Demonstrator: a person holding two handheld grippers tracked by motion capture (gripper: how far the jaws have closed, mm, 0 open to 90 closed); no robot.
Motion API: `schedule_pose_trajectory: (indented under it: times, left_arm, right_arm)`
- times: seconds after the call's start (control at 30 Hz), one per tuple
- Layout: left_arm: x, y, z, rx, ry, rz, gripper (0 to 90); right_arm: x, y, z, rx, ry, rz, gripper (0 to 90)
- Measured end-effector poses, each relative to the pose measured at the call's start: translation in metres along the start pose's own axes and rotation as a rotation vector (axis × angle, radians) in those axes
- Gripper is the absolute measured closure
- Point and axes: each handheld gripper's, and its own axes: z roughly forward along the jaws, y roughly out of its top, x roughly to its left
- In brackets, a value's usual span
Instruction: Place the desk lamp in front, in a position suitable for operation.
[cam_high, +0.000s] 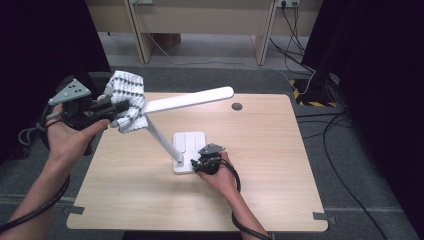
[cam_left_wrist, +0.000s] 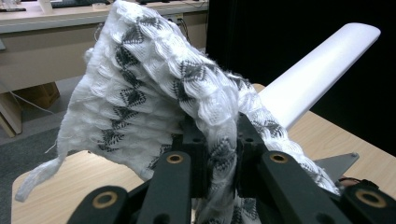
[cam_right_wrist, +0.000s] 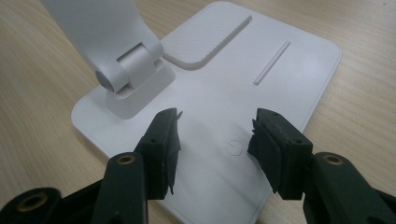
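A white desk lamp stands on the wooden table (cam_high: 260, 150), its flat base (cam_high: 188, 142) near the middle and its long head (cam_high: 192, 99) slanting up to the right. My left gripper (cam_high: 117, 109) is shut on a white cloth with black diamond patterns (cam_high: 127, 97), held against the lamp's left end above the table's far-left corner. The left gripper view has the cloth (cam_left_wrist: 154, 88) bunched between the jaws, the lamp head (cam_left_wrist: 322, 70) behind it. My right gripper (cam_high: 197, 164) rests open over the base's near edge. Its jaws straddle the power symbol (cam_right_wrist: 232, 146) on the base (cam_right_wrist: 285, 70), beside the hinge (cam_right_wrist: 133, 77).
A small dark round grommet (cam_high: 237, 106) sits in the table near its far edge. Cables (cam_high: 340, 145) trail across the grey floor at right. A wooden bench or desk frame (cam_high: 200, 20) stands beyond the table.
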Motion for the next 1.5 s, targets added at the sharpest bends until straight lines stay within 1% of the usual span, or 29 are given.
schedule_pose_trajectory:
  times: [0.53, 1.2, 1.5]
  left_arm:
    - [-0.012, 0.008, 0.015, 0.001, -0.030, 0.010, 78.6]
    - [-0.025, 0.016, 0.029, 0.000, -0.056, 0.016, 78.6]
    - [-0.032, 0.019, 0.036, 0.002, -0.069, 0.025, 78.6]
  right_arm:
    - [0.000, 0.000, 0.000, -0.001, 0.000, 0.000, 50.8]
    - [0.000, 0.000, 0.000, -0.002, 0.000, 0.000, 51.1]
    - [0.000, 0.000, 0.000, -0.002, 0.000, 0.003, 51.1]
